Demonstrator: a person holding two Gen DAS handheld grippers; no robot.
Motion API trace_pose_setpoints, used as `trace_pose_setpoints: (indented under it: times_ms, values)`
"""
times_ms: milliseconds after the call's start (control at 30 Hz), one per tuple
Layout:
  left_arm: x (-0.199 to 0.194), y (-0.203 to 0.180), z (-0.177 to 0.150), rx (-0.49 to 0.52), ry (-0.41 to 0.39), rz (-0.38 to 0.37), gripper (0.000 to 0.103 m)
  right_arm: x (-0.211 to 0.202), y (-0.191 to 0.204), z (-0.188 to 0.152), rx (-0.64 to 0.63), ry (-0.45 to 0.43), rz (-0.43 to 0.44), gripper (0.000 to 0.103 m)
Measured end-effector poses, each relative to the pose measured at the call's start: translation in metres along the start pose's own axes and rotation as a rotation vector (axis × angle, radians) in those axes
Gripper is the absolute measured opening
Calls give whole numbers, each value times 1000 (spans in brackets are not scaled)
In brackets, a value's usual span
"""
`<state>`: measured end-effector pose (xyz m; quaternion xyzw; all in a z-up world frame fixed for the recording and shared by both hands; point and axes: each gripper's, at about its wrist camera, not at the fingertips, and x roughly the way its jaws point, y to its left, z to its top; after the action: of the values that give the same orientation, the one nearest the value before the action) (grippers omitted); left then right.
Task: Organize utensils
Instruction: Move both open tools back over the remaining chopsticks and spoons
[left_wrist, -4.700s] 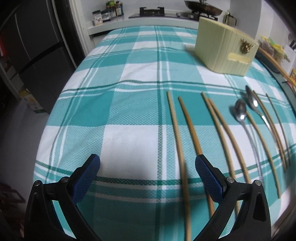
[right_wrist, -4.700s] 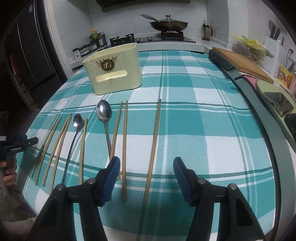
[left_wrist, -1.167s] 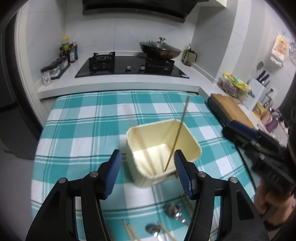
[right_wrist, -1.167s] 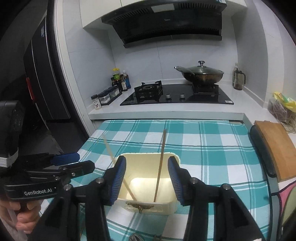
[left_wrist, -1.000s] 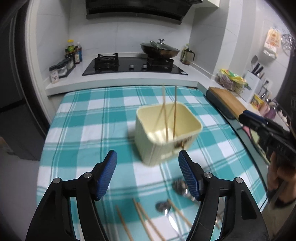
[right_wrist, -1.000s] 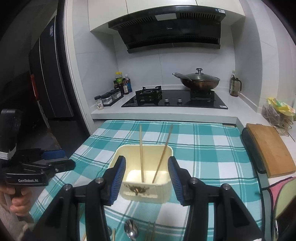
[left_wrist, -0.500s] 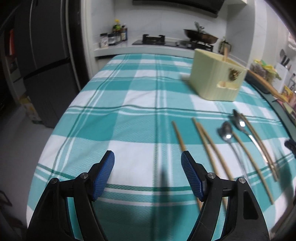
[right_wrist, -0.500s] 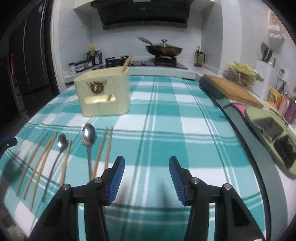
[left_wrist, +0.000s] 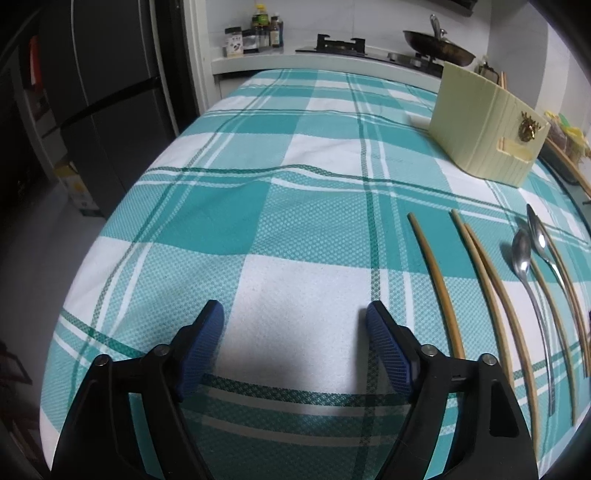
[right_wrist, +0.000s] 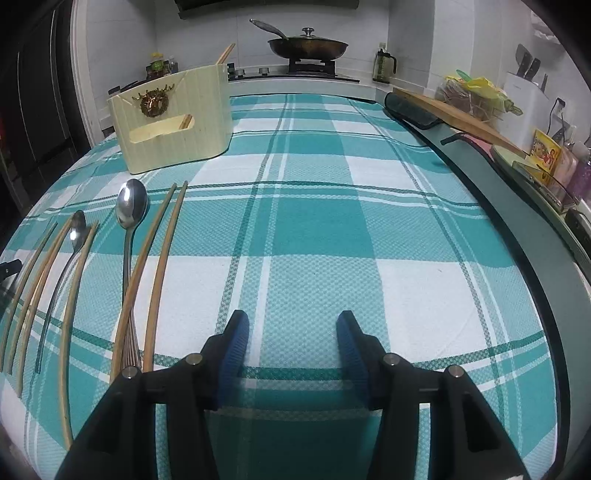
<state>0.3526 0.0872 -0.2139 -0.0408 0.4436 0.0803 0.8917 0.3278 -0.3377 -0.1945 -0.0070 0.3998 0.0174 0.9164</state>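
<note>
Several wooden chopsticks (left_wrist: 439, 288) (right_wrist: 160, 269) and two metal spoons (left_wrist: 522, 258) (right_wrist: 129, 210) lie in a row on the teal plaid tablecloth (left_wrist: 295, 184) (right_wrist: 332, 221). A cream utensil holder (left_wrist: 484, 122) (right_wrist: 171, 114) stands beyond them with chopsticks (right_wrist: 225, 53) sticking out of it. My left gripper (left_wrist: 295, 332) is open and empty, low over the cloth, left of the row. My right gripper (right_wrist: 291, 339) is open and empty, low over the cloth, right of the row.
A stove with a lidded pan (right_wrist: 308, 46) and spice jars (left_wrist: 258, 27) stand on the counter behind the table. A cutting board (right_wrist: 458, 114) and other items line the right side. A dark fridge (left_wrist: 103, 92) stands to the left.
Both grippers have come down from above the holder, where each had let go of a chopstick, to low positions near the table's front edge. They stay open and empty.
</note>
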Motion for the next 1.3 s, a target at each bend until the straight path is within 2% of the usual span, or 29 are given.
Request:
trace_pose_setpoints:
  times_ms: [167,267,1300]
  values:
    - [4,0,1,-3,22,6,98,0,0,0,0,-1,-1,52]
    - [5,1,1,-11,34,10,102,0,0,0,1,-1,-1,52]
    - [5,0,0,-26,36,19,103,0,0,0,-1,-2,-1,52]
